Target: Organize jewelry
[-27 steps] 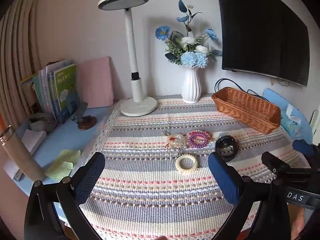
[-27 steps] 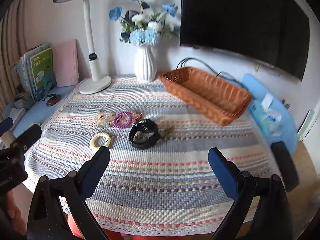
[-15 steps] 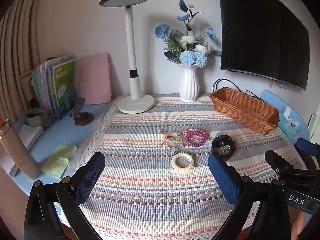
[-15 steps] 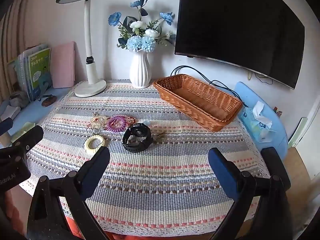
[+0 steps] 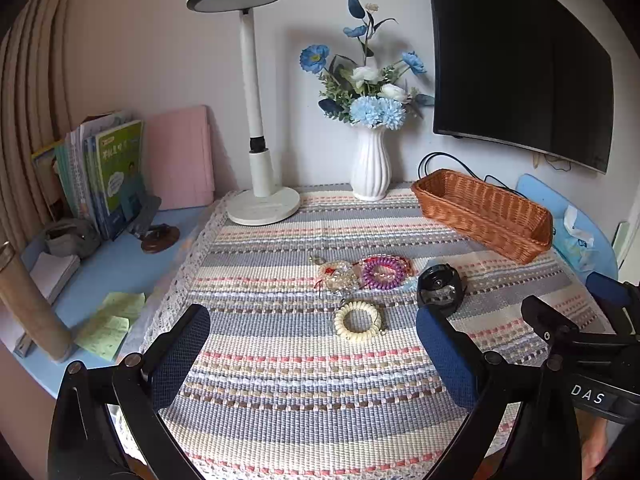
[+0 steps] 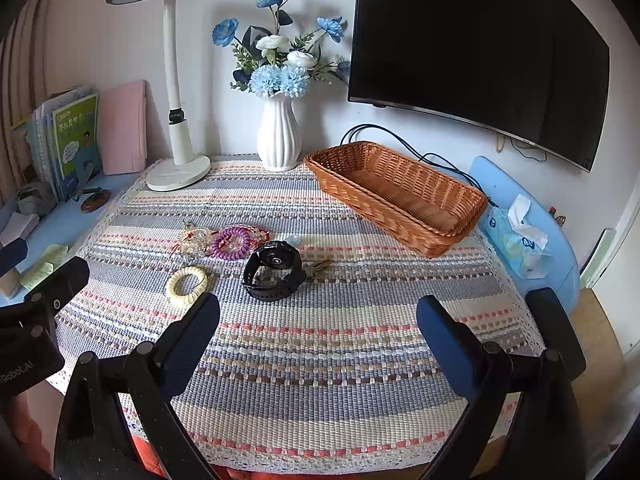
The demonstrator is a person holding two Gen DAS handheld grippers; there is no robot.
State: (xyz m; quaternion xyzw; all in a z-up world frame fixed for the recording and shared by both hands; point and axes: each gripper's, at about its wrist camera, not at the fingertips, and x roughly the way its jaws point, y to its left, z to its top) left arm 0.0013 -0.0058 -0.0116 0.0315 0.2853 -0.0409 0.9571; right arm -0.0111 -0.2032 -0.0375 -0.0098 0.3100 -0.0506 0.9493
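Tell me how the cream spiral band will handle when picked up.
The cream spiral band looks like a coiled ring, so probably light and springy, squashing under the pads. Lying flat on the woven cloth, it seems unlikely to roll.

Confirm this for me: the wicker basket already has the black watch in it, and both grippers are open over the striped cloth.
Not quite. The black watch is not in the wicker basket; it lies on the striped cloth beside the cream coil bracelet, and the basket holds nothing, as the right wrist view shows. The rest holds: the left gripper and the right gripper are both open over the cloth.
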